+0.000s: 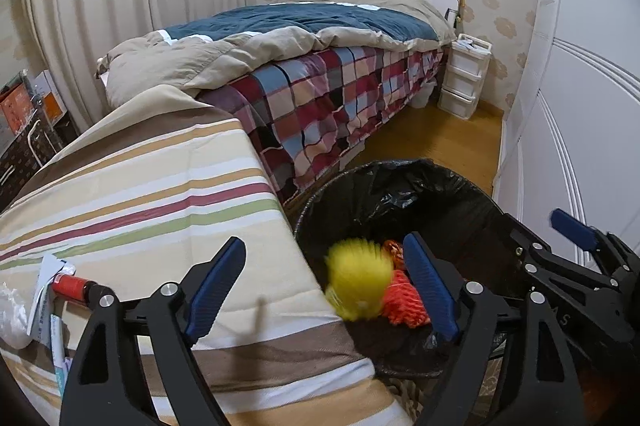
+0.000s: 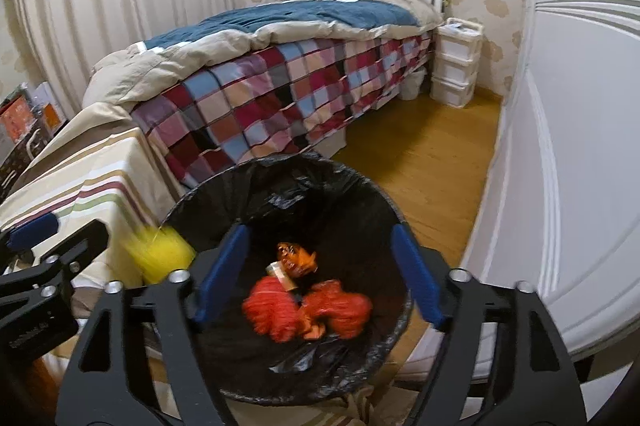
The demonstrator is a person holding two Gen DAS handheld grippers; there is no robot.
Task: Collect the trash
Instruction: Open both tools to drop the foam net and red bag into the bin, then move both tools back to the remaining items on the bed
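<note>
Here the black-lined trash bin (image 2: 288, 193) stands just beside the striped-cloth table (image 1: 140, 185). Over its rim, the left gripper (image 1: 324, 290) and right gripper (image 2: 320, 270) gape apart, holding nothing. A blurred yellow object (image 1: 358, 278) sits at the rim; orange netting (image 2: 272, 310) lies inside.

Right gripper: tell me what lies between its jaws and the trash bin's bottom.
Only air. In the right wrist view the right gripper stands open above the bin; orange netting and an orange wrapper lie at the bottom.
</note>
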